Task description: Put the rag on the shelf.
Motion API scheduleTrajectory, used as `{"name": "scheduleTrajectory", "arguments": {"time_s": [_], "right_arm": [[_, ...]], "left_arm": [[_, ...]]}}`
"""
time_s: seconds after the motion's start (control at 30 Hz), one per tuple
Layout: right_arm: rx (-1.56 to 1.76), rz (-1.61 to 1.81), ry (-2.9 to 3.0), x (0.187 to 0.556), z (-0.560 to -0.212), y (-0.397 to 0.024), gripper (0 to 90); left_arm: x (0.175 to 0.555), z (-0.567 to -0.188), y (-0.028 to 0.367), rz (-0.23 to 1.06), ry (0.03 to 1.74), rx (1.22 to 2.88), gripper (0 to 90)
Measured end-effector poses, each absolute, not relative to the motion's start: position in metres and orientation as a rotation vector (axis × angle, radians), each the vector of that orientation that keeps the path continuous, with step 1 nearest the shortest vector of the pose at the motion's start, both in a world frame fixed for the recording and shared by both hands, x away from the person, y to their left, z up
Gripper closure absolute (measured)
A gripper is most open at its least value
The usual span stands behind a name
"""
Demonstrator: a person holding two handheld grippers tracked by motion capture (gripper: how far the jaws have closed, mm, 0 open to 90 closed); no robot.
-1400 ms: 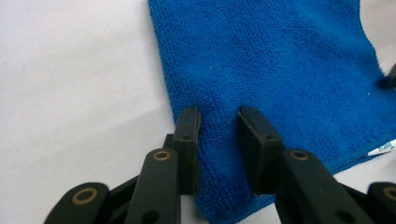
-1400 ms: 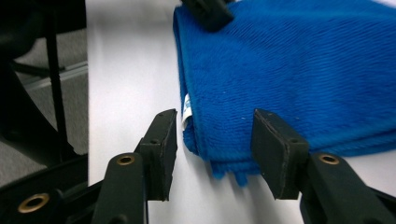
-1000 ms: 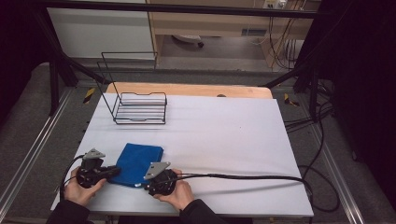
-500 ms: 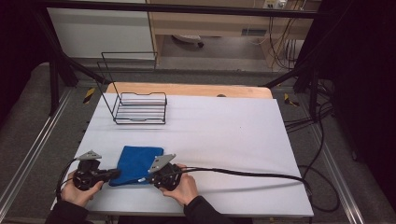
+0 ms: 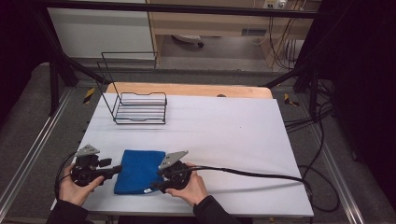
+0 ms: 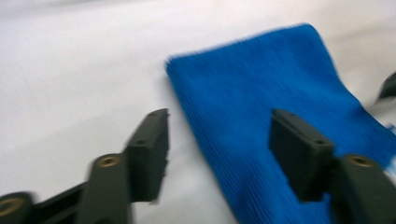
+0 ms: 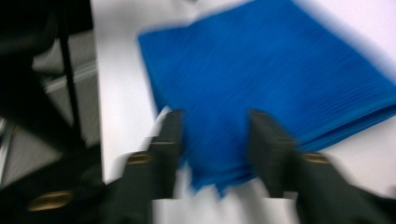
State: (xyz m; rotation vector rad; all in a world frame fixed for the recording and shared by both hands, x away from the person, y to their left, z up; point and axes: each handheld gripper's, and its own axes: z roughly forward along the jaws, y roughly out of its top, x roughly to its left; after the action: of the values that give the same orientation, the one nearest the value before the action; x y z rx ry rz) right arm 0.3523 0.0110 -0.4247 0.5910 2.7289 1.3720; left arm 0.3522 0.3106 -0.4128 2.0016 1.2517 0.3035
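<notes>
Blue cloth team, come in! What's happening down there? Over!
Left gripper open, jaws straddling the blue cloth's left edge. Right gripper open at its near right corner. Cloth flat on the table. Wire rack far back, nothing blocking.

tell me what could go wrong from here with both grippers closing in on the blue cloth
1. The blue cloth lies folded near the table's front edge; a tug toward the person could drag it off.
2. The right gripper straddles only a corner, so closing may pinch just some of the folded layers.
3. The left gripper has one jaw over bare table and may push the cloth's edge rather than catch it.
</notes>
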Motion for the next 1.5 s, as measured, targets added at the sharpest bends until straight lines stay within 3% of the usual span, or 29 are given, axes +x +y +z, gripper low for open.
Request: {"name": "scheduleTrajectory", "arguments": {"time_s": [0.07,0.2,0.3,0.43,0.53,0.63,0.8,1.17,1.5], "right_arm": [[0.611,1.4,2.671,0.358,-0.415,0.007,38.0],[0.697,1.396,2.571,0.378,-0.406,0.004,29.6],[0.782,1.378,2.537,0.394,-0.41,0.006,26.5],[0.862,1.369,2.51,0.407,-0.419,0.009,26.3],[0.898,1.359,2.507,0.413,-0.425,0.011,29.1],[0.948,1.364,2.492,0.419,-0.429,0.013,32.2],[0.99,1.318,2.511,0.429,-0.438,0.014,48.8],[1.046,1.264,2.576,0.436,-0.455,0.019,65.6],[1.125,1.292,2.647,0.437,-0.455,0.02,83.2]], "left_arm": [[0.363,-0.412,0.308,0.309,1.256,2.012,29.3],[0.387,-0.412,0.302,0.333,1.272,2.022,27.8],[0.403,-0.415,0.299,0.323,1.282,2.022,32.8],[0.411,-0.424,0.297,0.315,1.284,2.069,47.0],[0.408,-0.428,0.297,0.292,1.264,2.062,58.2],[0.409,-0.432,0.297,0.283,1.265,2.078,63.8],[0.412,-0.44,0.297,0.252,1.281,2.084,66.7],[0.407,-0.44,0.297,0.223,1.269,2.087,78.8],[0.407,-0.442,0.299,0.214,1.245,2.077,84.1]]}}
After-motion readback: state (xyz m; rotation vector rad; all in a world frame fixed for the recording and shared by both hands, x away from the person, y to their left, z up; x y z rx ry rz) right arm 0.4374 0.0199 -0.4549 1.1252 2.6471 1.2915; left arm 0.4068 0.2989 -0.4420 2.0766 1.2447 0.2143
